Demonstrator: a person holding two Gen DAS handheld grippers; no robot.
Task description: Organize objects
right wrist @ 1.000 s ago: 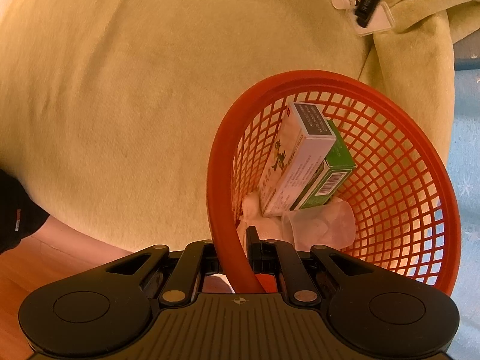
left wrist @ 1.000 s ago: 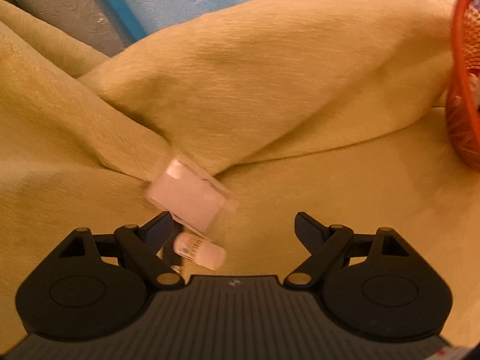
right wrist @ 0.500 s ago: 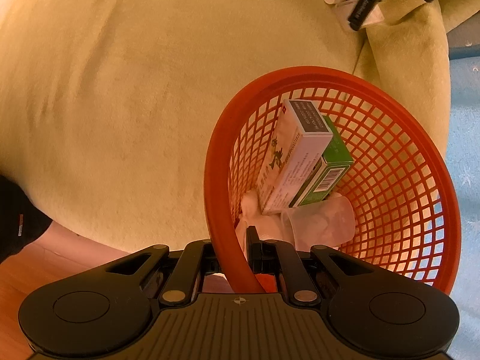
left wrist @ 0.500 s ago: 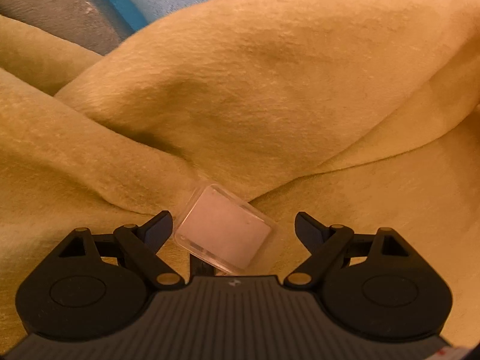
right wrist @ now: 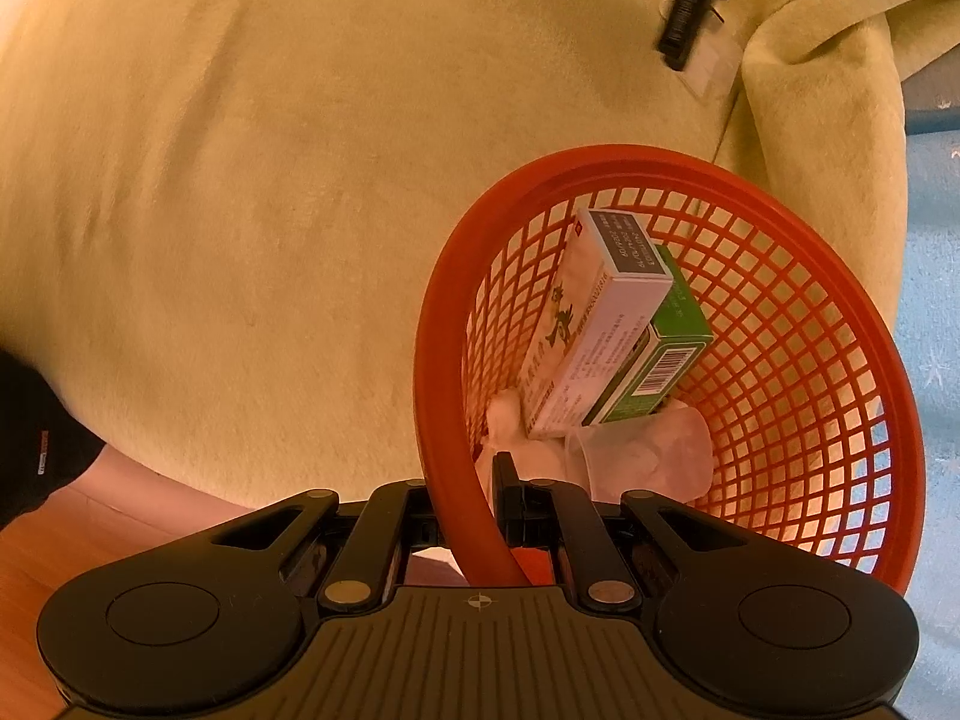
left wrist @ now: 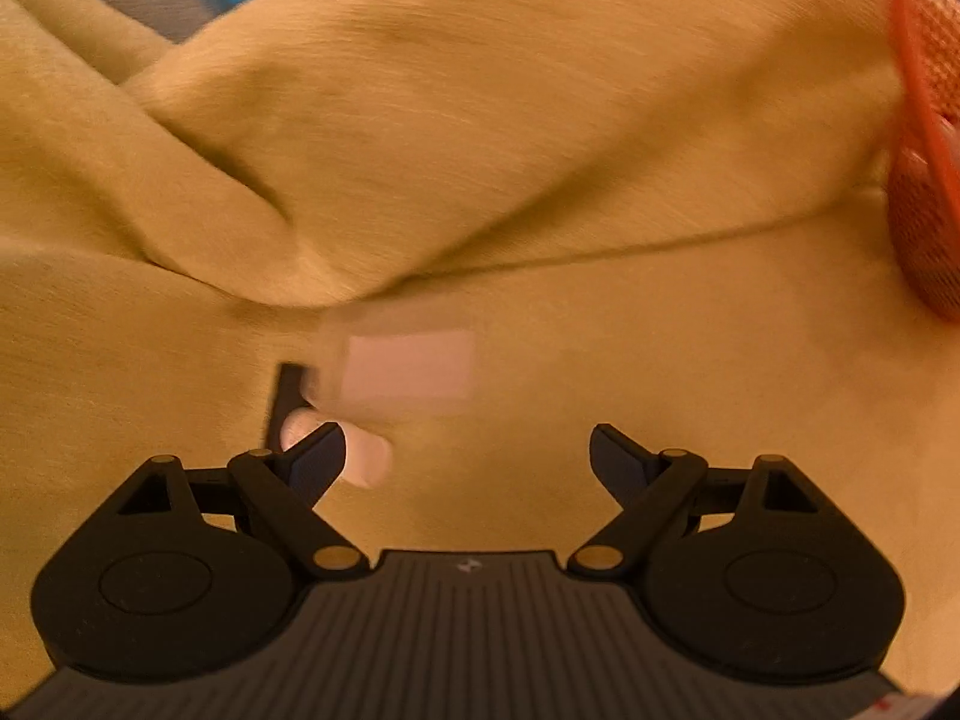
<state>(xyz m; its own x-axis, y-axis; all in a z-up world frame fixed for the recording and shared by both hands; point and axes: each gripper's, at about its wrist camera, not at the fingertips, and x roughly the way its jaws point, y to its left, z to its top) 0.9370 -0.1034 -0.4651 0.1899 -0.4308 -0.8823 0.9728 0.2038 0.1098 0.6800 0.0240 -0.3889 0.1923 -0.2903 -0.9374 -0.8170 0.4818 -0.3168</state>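
We hold the orange basket (right wrist: 708, 180) by its near rim with the right gripper (right wrist: 480, 516), jaws pinched tight on the plastic edge, so the basket sits tilted over the yellow blanket (right wrist: 300, 180). Inside it lie a white medicine box (right wrist: 594, 324), a green box (right wrist: 666, 348) beneath it and a clear cup (right wrist: 636, 450).

The left gripper (left wrist: 465, 456) stands wide with nothing between its fingers, poised over the small clear case (left wrist: 408, 369), which lies flat on the blanket just below a fold. Beside the case, close to the left finger, sit a little white vial (left wrist: 354, 450) and a dark thin thing (left wrist: 288, 396) that is too blurred for us to name.

We judge the case light, stiff and smooth-walled, probably slippery. The soft cloth under it will give, so we can press the fingers down beside it and take it across two opposite edges, near the middle, rather than by a corner. The vial looks light and round; it may roll or skid from a careless pinch, so we would take it across its body. Neither piece seems to need much force, and thin plastic could crack.
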